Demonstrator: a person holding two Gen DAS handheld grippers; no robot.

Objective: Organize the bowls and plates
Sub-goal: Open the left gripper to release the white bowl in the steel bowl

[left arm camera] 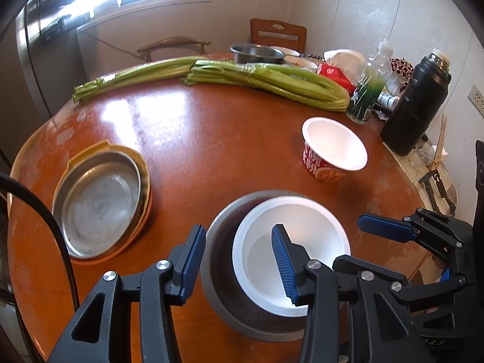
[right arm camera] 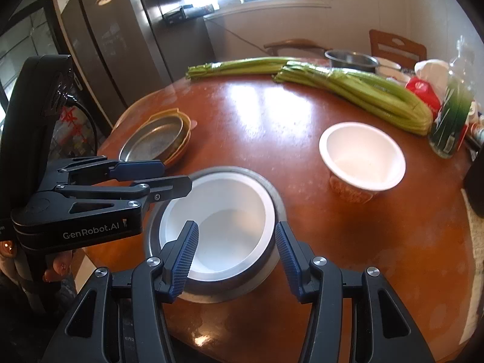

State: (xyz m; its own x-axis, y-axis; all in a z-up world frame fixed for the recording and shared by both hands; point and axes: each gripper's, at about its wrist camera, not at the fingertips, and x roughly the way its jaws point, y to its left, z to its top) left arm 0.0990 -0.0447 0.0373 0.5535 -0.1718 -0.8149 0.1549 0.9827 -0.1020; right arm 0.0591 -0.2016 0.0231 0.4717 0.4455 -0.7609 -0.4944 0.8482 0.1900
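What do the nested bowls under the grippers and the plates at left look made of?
Outer bowl: likely brushed steel, dull grey sheen. Inner bowl: probably white foam or paper, matte, thick rolled rim. Top plate: scuffed metal, on a yellowish, likely plastic plate.

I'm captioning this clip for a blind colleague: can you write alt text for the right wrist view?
The open right gripper straddles the near rim of a white bowl nested inside a metal bowl on a round wooden table. The left gripper hovers at the bowls' left edge; a red-patterned paper bowl, stacked plates and celery lie beyond.
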